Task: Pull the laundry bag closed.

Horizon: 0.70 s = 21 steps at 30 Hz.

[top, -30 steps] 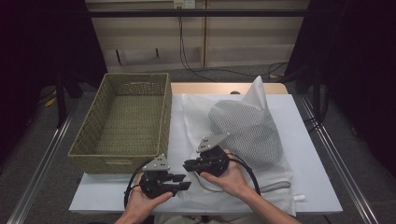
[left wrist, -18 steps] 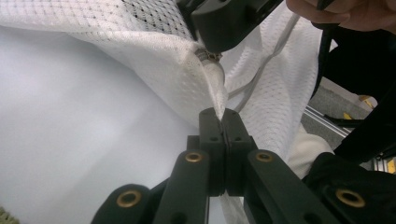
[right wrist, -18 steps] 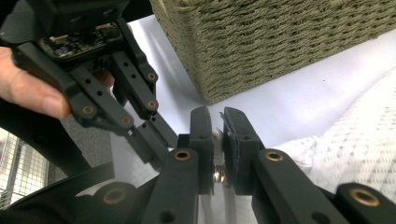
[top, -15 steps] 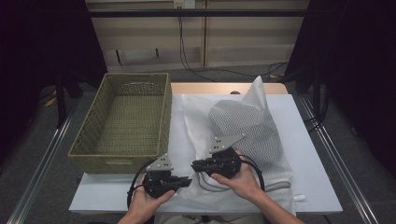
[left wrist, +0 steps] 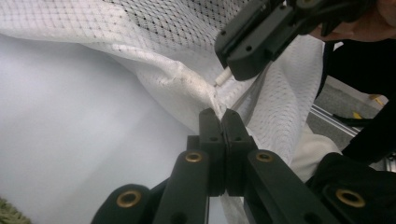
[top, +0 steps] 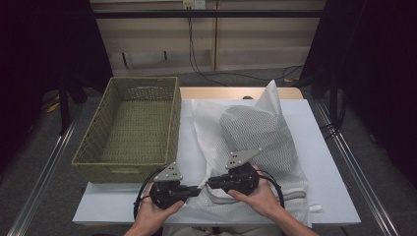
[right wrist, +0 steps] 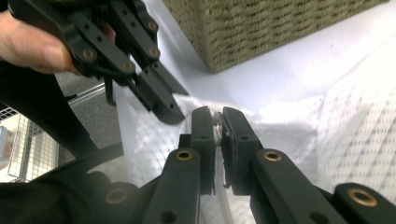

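Observation:
A white mesh laundry bag [top: 260, 132] lies on the white table [top: 322, 157], with a grey bulging part in its middle. Its near-left edge is pinched by both grippers, which meet tip to tip. My left gripper [top: 199, 188] points right and is shut on the bag's hem seam [left wrist: 187, 88]. In the left gripper view its jaws [left wrist: 219, 116] are pressed together on that seam. My right gripper [top: 210, 184] points left. In the right gripper view its jaws [right wrist: 217, 116] are closed on a small piece at the bag's edge [right wrist: 280, 116], next to the left gripper's fingers [right wrist: 159, 100].
A green woven basket [top: 133, 128] stands empty on the table's left side, close to the bag's left edge. A pale cord [top: 295, 195] lies on the bag's near-right corner. Bare table runs along the right edge and the front left.
My right gripper has slid a little to the right and toward the front edge, keeping the bag's edge. The left gripper has barely moved.

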### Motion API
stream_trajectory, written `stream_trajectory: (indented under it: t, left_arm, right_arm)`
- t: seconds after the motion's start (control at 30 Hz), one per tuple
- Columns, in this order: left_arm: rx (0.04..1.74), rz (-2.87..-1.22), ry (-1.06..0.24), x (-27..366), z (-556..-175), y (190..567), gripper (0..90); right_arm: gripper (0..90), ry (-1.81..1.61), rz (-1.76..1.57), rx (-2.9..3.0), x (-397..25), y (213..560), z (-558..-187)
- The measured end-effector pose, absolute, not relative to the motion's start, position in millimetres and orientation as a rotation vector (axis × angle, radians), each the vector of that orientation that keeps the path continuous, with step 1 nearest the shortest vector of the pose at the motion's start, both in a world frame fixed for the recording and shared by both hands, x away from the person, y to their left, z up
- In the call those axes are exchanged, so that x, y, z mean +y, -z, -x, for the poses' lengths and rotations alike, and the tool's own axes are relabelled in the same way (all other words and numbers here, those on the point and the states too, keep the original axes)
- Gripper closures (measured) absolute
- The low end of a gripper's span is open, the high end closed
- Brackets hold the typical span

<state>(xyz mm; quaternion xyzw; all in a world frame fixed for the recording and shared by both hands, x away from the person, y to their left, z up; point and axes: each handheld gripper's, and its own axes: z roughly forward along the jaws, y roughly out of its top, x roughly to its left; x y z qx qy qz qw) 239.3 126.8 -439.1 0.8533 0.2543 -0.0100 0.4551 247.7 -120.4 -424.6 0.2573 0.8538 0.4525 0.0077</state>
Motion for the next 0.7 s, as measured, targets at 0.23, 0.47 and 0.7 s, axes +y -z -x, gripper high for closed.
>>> stream_trajectory:
  t: [0.23, 0.47, 0.7]
  left_arm:
    - [0.630, -2.087, 0.013, 129.2, -239.4, 437.0, 89.3]
    - [0.609, -2.074, 0.007, 129.3, -236.4, 435.1, 89.2]
    - [0.581, -2.092, -0.014, 129.6, -233.8, 433.5, 89.1]
  right_arm:
    - [81.5, -1.385, -0.785, 2.707, -118.4, 430.0, -245.3]
    - [74.7, -1.387, -0.813, 2.741, -117.9, 435.4, -247.6]
    - [71.3, -1.394, -0.833, 2.750, -118.0, 437.8, -250.4]
